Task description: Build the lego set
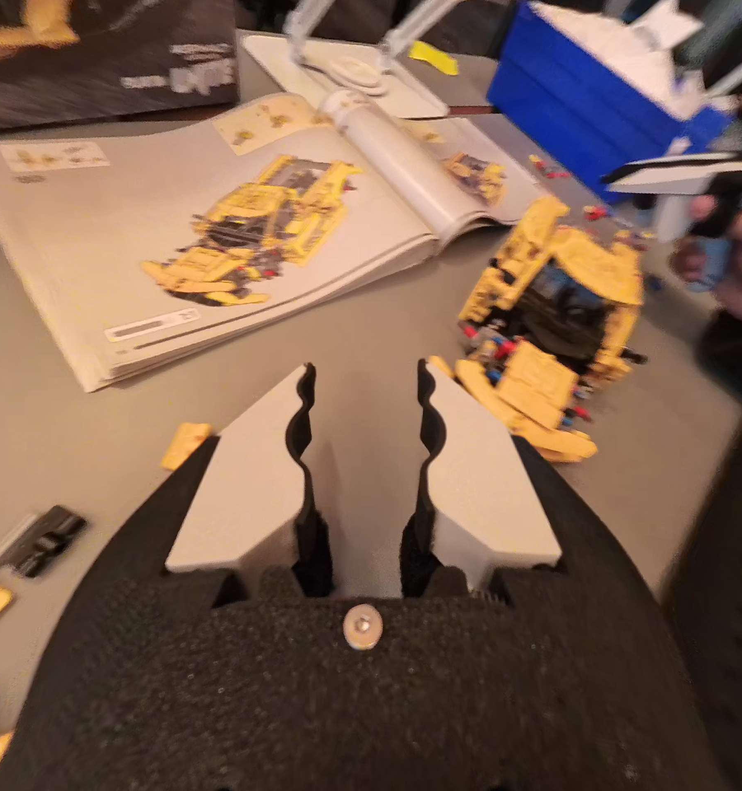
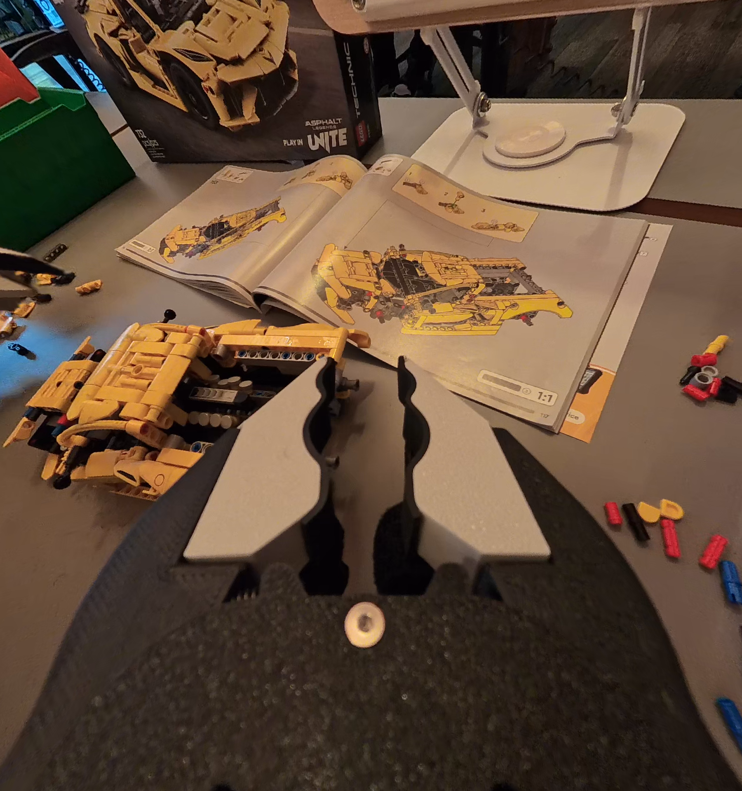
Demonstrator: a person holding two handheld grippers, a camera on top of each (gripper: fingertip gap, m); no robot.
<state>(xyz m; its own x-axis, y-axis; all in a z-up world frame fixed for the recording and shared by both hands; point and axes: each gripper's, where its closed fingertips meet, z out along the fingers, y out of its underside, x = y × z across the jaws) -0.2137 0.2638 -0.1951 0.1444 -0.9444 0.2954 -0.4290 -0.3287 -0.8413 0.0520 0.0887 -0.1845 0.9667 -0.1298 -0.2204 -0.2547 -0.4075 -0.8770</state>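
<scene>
Both tongs, left (image 1: 365,370) and right (image 2: 367,364), spread and empty above the counter (image 2: 617,462). Car (image 2: 168,398) light, stiff, yet fragile; best gripped by the side beams.

Car model (image 2: 155,398) partly behind claw (image 2: 366,368)

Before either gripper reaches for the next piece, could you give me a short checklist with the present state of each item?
1. Left gripper open and empty: ok.
2. Right gripper open and empty: ok.
3. Yellow car model resting on the table, free of both grippers: ok.
4. Instruction booklet lying open: ok.
5. Loose pins within view beside the right gripper: ok.
6. Which piece the current step needs: cannot tell.
</scene>
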